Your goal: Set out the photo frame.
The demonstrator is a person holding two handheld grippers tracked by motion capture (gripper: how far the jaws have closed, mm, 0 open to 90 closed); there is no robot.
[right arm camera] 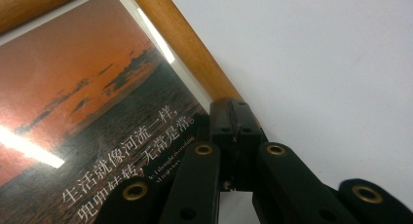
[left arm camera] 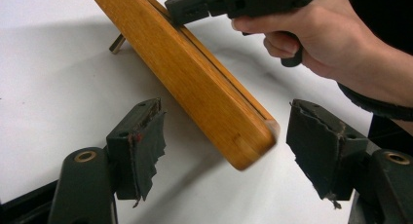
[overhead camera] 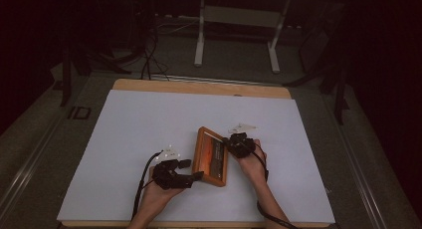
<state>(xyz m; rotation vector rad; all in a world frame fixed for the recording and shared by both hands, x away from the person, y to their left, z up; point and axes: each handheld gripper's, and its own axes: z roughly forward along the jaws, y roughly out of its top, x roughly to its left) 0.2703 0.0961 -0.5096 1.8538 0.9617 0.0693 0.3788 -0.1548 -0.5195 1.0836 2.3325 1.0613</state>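
A wooden picture frame point(overhead camera: 211, 157) with an orange sunset photo and Chinese text point(right arm camera: 97, 87) stands tilted on the white table cover, propped on a small back leg point(left arm camera: 117, 43). My right gripper point(overhead camera: 234, 142) is shut, its joined tips point(right arm camera: 233, 118) resting on the frame's wooden rim with nothing between them. In the left gripper view the same right gripper point(left arm camera: 192, 7) touches the frame's upper edge. My left gripper point(overhead camera: 195, 170) is open at the frame's near left side. The frame's lower corner point(left arm camera: 248, 146) lies between its torn pads point(left arm camera: 146, 141) without touching them.
The white cover point(overhead camera: 149, 124) spreads over a wooden table point(overhead camera: 199, 86), with bare room to the left and at the back. Beyond the table the dark floor holds cables point(overhead camera: 149, 64) and a white desk base point(overhead camera: 236, 35).
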